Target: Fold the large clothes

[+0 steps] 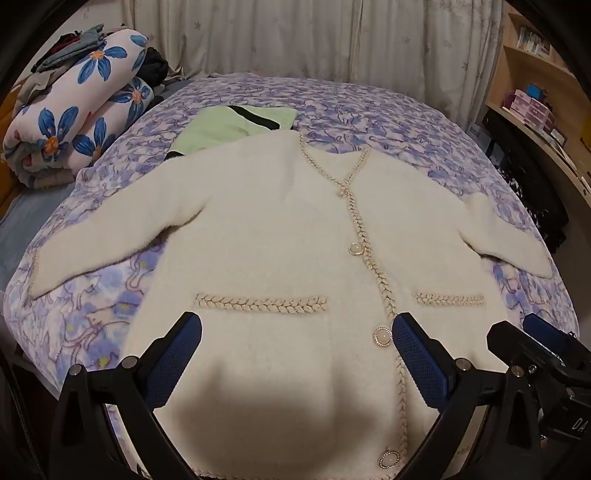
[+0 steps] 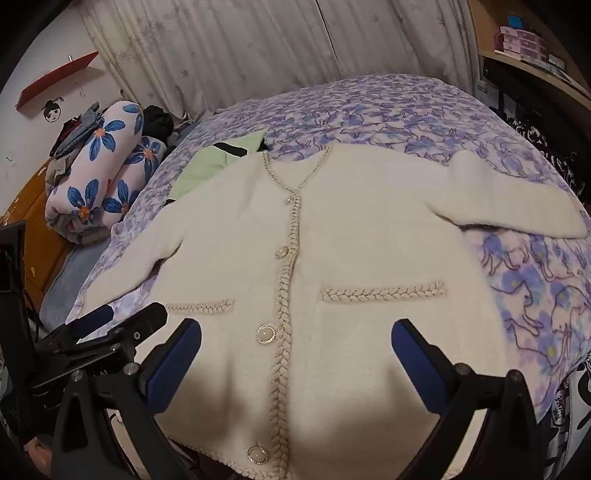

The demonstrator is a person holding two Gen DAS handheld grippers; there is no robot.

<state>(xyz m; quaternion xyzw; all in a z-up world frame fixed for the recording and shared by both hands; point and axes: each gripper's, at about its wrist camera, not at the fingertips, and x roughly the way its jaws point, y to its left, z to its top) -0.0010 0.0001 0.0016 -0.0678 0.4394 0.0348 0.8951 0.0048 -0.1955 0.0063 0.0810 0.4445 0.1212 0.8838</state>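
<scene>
A cream fuzzy cardigan with braided trim and pearl buttons lies flat, front up, on the bed, both sleeves spread sideways. My left gripper hovers open above its lower left pocket area with nothing between the blue pads. My right gripper hangs open over the lower right pocket, also holding nothing. The right gripper shows at the right edge of the left wrist view; the left gripper shows at the lower left of the right wrist view. A folded light green garment lies partly under the cardigan's left shoulder.
The bed has a purple patterned cover. A rolled floral quilt with clothes heaped on it sits at the far left. Curtains hang behind the bed. Wooden shelves with boxes stand on the right.
</scene>
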